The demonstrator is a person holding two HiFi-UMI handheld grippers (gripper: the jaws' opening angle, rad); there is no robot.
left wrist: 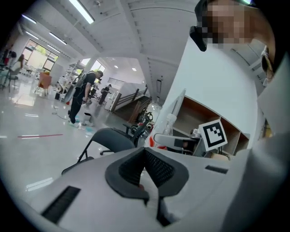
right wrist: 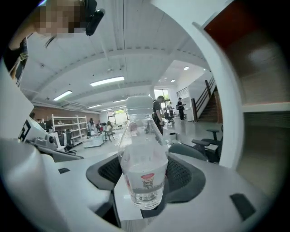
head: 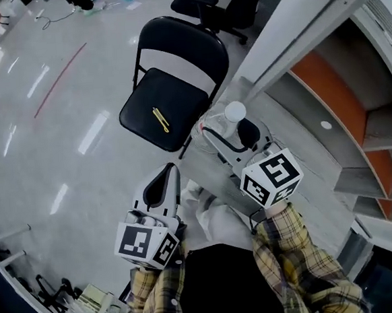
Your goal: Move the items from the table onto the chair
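Note:
A black folding chair (head: 171,100) stands on the floor ahead, with a thin yellow item (head: 161,119) lying on its seat. My right gripper (head: 231,136) is shut on a clear plastic bottle (head: 228,119) with a white cap, held upright above the table's left edge. In the right gripper view the bottle (right wrist: 142,158) stands between the black pads, with a little water in it and a small red label. My left gripper (head: 167,180) hangs lower left, jaws together and empty; its own view shows the pads (left wrist: 156,170) meeting and the chair (left wrist: 108,140) beyond.
The grey table (head: 304,151) runs along a white shelf unit (head: 354,99) with orange inner panels on the right. A black office chair (head: 211,3) sits behind the folding chair. People stand far off across the glossy floor (head: 59,129).

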